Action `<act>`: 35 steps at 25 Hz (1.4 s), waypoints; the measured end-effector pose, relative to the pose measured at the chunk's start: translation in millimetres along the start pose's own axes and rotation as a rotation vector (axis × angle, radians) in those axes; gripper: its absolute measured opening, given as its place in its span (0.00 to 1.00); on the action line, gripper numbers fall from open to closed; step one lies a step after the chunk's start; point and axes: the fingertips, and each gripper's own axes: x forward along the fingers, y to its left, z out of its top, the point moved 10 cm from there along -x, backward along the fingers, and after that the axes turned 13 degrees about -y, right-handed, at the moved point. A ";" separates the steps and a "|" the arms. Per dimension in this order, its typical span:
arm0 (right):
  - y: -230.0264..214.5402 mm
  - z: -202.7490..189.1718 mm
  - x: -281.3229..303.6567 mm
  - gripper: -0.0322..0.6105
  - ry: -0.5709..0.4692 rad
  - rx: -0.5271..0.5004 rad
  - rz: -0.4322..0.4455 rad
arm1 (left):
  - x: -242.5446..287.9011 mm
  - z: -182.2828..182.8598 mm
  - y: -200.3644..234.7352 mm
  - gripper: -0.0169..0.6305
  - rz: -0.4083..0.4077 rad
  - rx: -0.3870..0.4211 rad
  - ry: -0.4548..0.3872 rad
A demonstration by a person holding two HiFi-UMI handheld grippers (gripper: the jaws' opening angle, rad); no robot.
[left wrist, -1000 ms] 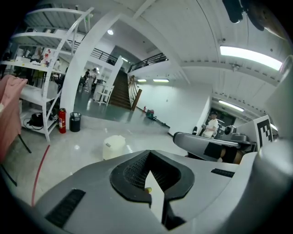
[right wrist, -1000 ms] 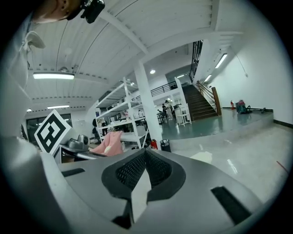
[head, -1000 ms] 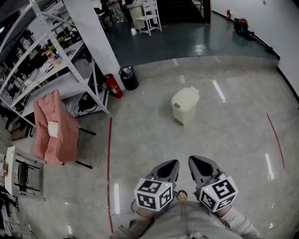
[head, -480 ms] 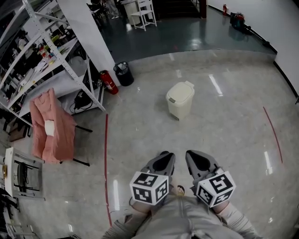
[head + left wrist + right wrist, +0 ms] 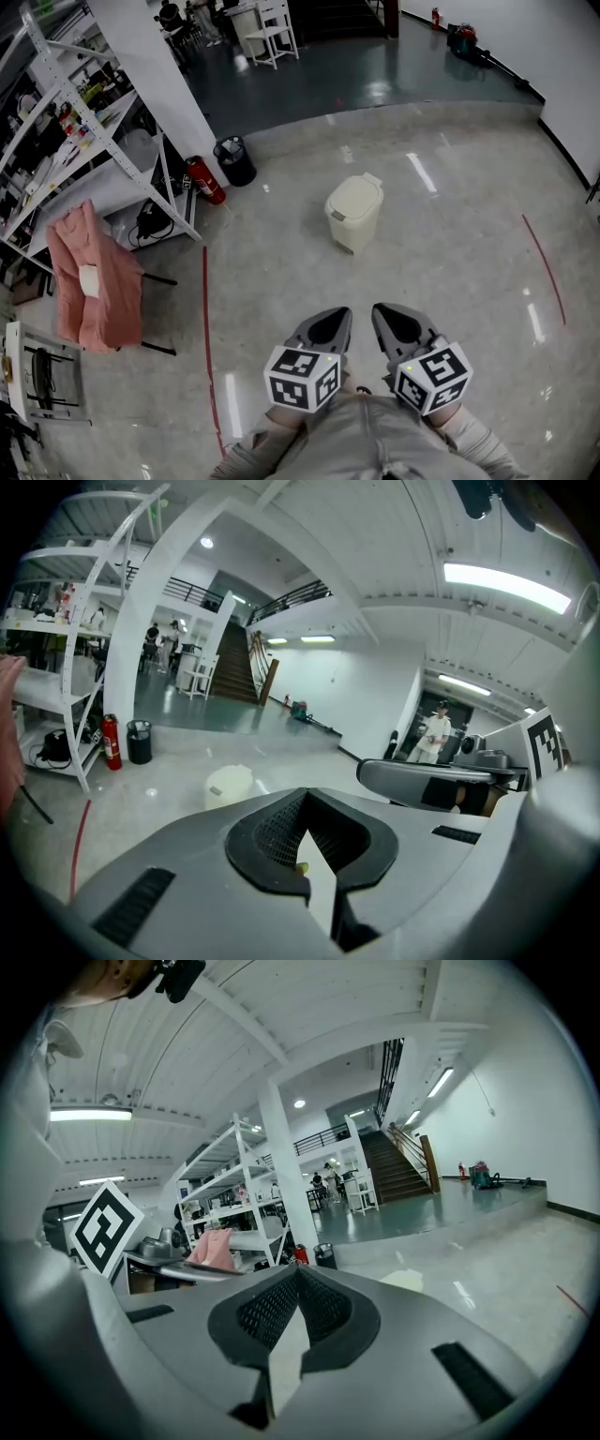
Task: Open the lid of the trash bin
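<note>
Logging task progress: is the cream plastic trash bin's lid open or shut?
Shut. In the head view the lid of the cream plastic trash bin sits flat on its body, no gap showing.

A red line (image 5: 208,328) is running along the floor just left of the left gripper (image 5: 337,319). Farther ahead and left, a pink cloth (image 5: 84,277) is draping a chair (image 5: 159,279), and an extinguisher (image 5: 208,180) and a black basket (image 5: 232,159) are standing beside a rack (image 5: 111,122).
</note>
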 end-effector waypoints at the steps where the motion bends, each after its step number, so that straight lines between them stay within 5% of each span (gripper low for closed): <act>1: -3.9 1.4 7.4 0.06 0.000 0.000 -0.002 | 6.3 3.0 4.6 0.03 -0.004 0.005 0.003; 35: -125.2 30.2 286.7 0.06 0.051 0.014 -0.137 | 225.5 102.6 224.3 0.03 -0.108 0.036 0.114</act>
